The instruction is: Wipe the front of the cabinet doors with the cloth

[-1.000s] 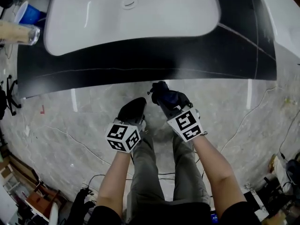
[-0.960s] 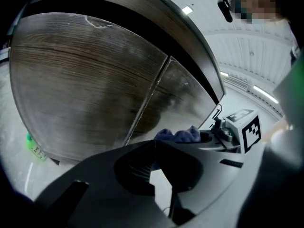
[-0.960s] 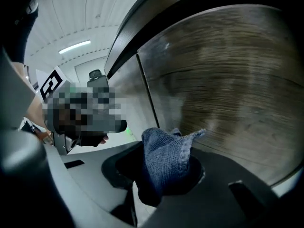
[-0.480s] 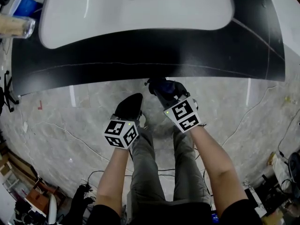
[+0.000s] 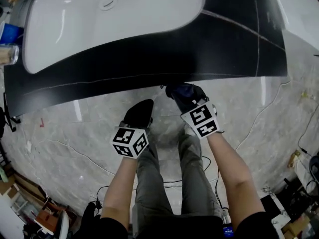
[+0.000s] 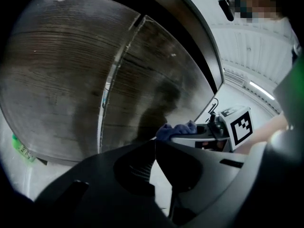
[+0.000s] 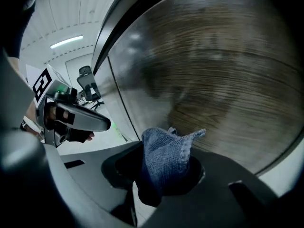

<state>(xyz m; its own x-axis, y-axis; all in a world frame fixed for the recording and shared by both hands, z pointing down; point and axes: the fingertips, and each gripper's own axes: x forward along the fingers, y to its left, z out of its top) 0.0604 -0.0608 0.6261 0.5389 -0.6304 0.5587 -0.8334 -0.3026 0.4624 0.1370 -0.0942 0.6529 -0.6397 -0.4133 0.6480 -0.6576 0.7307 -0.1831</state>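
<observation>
Marble floor (image 5: 55,133) is showing under a black counter (image 5: 149,59) with a white sink (image 5: 109,19). A person is standing at it, legs (image 5: 149,183) in grey trousers, holding both grippers low in front of the cabinet. Wood-grain cabinet doors (image 6: 57,70) are filling both gripper views, with a vertical seam (image 6: 114,80) running between the two doors.

The right gripper (image 7: 164,175) is clamping a blue cloth (image 7: 166,158) between its jaws. The cloth is bunching up out of them and pointing at the door front, just under the counter edge. Cannot tell if the cloth is touching the door.

The left gripper (image 6: 155,148) is hanging just beside the right one, a bit lower in the head view. Its jaws are sitting together with nothing between them.
</observation>
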